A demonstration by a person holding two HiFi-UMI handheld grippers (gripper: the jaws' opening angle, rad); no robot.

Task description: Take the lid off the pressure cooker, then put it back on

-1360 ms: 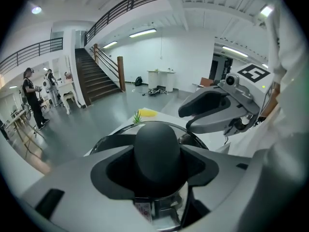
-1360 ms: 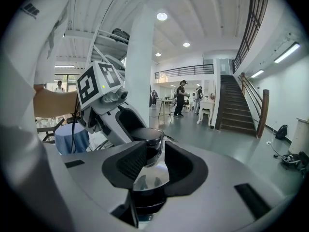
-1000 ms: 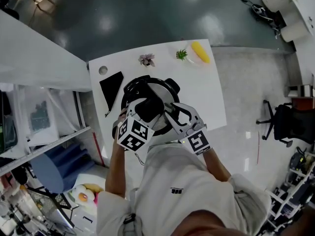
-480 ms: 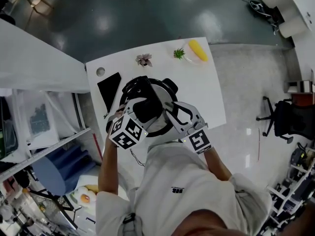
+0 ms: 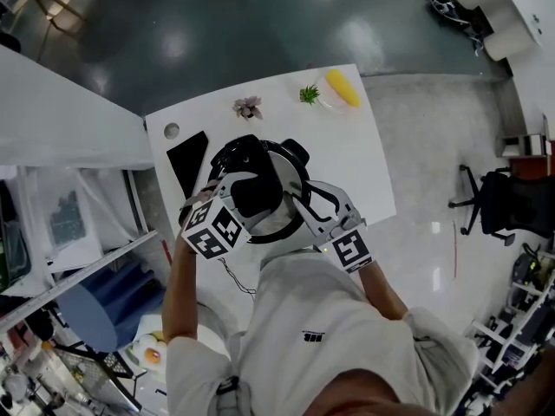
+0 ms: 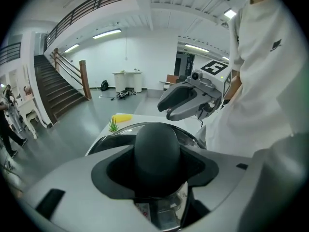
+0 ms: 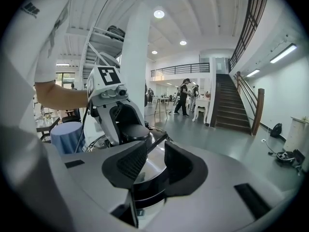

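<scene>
Left gripper (image 6: 155, 170) jaws clamp lid knob (image 6: 157, 144), unclear from head view; right gripper (image 7: 155, 166) jaws apart, prob. empty.

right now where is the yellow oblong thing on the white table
In the head view the yellow oblong object lies at the white table's far right corner, just right of the small green plant.

Open tabletop (image 5: 357, 159) right of cooker (image 5: 294, 185); black mat (image 5: 184, 158) close left
</scene>
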